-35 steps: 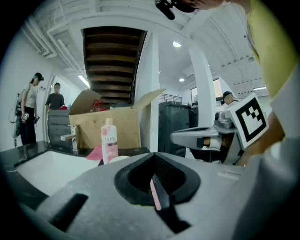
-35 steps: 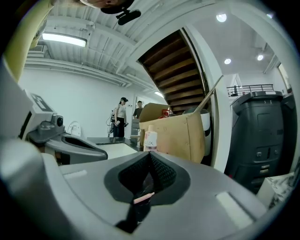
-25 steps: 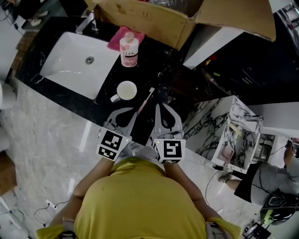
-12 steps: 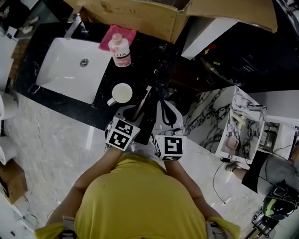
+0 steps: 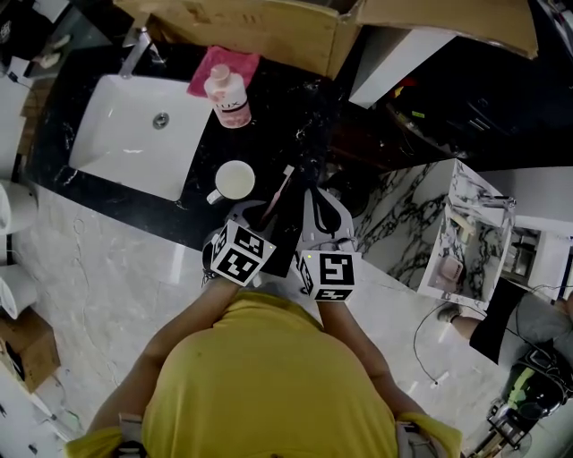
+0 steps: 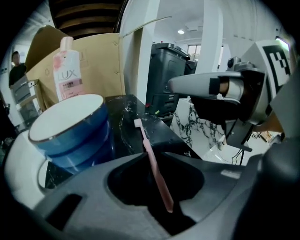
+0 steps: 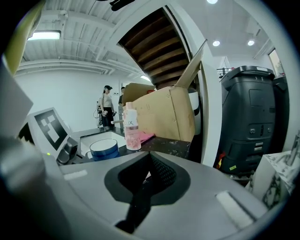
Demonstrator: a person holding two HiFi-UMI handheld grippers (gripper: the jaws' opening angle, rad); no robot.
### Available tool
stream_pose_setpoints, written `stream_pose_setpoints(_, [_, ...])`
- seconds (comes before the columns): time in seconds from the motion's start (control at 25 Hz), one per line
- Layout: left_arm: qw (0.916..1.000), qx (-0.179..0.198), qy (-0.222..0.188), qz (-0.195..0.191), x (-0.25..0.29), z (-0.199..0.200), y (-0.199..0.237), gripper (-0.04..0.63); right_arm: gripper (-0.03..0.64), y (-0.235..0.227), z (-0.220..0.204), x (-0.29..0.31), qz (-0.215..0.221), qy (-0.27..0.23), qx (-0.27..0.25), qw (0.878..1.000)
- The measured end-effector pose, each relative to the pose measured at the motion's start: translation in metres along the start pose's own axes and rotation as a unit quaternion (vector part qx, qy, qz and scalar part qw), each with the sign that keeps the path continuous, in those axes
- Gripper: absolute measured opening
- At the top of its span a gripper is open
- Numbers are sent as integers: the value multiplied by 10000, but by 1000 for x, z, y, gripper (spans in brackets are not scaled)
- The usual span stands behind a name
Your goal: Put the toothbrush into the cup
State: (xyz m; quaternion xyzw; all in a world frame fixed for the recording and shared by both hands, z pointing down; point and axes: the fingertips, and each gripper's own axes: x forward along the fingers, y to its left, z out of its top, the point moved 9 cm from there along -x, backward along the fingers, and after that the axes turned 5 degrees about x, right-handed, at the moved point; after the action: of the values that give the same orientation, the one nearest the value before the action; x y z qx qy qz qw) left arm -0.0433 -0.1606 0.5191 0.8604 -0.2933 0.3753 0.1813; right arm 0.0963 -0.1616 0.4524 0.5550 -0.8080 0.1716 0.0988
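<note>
A pink toothbrush point(image 5: 278, 190) lies on the black counter point(image 5: 295, 116), bristle end pointing away from me. Just to its left stands a cup point(image 5: 235, 180), blue outside and white inside, upright point(image 6: 70, 129). My left gripper point(image 5: 258, 215) tilts down over the handle. In the left gripper view the toothbrush point(image 6: 154, 168) runs between the jaws of my left gripper point(image 6: 147, 153), which have just been closing and now pinch the handle. My right gripper point(image 5: 313, 193) hovers to the right of the brush, shut with nothing in it point(image 7: 150, 155).
A white sink point(image 5: 134, 134) is set into the counter's left part. Behind the cup stand a pink lotion bottle point(image 5: 229, 98), a pink cloth point(image 5: 213, 67) and an open cardboard box point(image 5: 269, 27). A marbled cabinet point(image 5: 474, 241) stands to the right, a dark bin point(image 7: 253, 117) beyond.
My left gripper has moved right and down, from beside the cup onto the toothbrush handle, and tipped steeper. The right gripper has shifted slightly. The toothbrush and the cup stay in place.
</note>
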Motion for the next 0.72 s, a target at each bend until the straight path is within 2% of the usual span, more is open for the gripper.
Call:
stream_pose_setpoints(0.2, [9980, 508, 327, -201, -13, -11, -4, 48, 8, 1, 3, 2, 35, -60, -13, 10000])
stream_pose_setpoints(0.44, [9873, 1178, 985, -401, -26, -21, -4, 51, 8, 4, 3, -1, 35, -97, -30, 9999])
stream_pose_setpoints(0.52, [9830, 1354, 1175, -396, -25, -18, -5, 56, 8, 4, 3, -4, 14, -96, -25, 10000])
stream_pose_setpoints(0.6, [9792, 1499, 1317, -374, -23, -14, -5, 92, 8, 4, 3, -8, -7, -99, -22, 9999])
stream_pose_setpoints(0.72, [9756, 1587, 1454, -425, -21, -11, -4, 112, 8, 3, 2, -12, -42, -115, -14, 9999])
